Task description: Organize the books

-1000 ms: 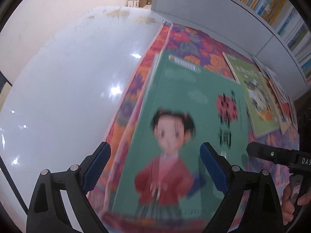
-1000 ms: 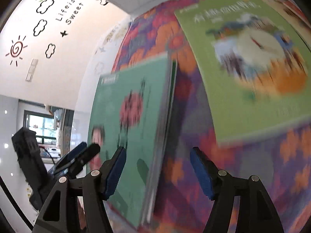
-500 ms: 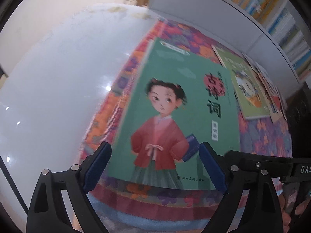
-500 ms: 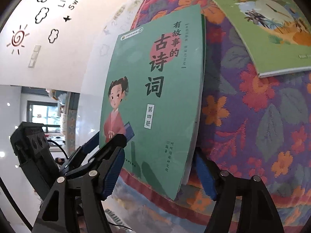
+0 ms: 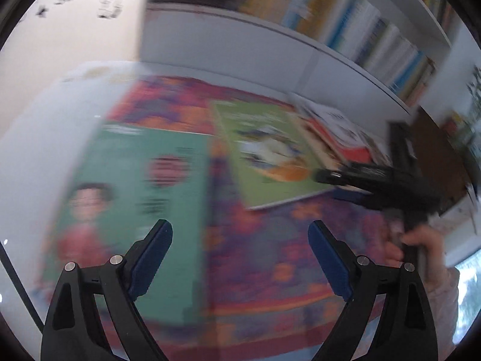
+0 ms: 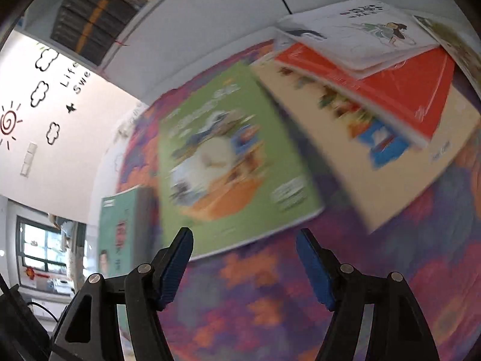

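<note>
A teal-green book with a girl in red (image 5: 129, 198) lies flat on the flowered cloth (image 5: 270, 255), at the left in the left wrist view and at the lower left as the teal-green book (image 6: 120, 231) in the right wrist view. A light green book (image 5: 264, 153) lies to its right, seen large as the light green book (image 6: 228, 162). Overlapping cream, red and white books (image 6: 375, 96) lie beyond it. My left gripper (image 5: 240, 240) hangs open above the cloth with nothing between its fingers. My right gripper (image 6: 243, 249) is open over the near edge of the light green book, empty. Both views are blurred.
White shelves packed with upright books (image 5: 375, 39) run along the back. A white table surface (image 5: 36, 138) extends left of the cloth. A hand (image 5: 421, 240) holds the other gripper at the right of the left wrist view. A wall with cloud stickers (image 6: 42, 96) stands left.
Both grippers have swung right, away from the teal-green book toward the light green book and the overlapping books. The teal-green book stays flat on the cloth. Both stay open.
</note>
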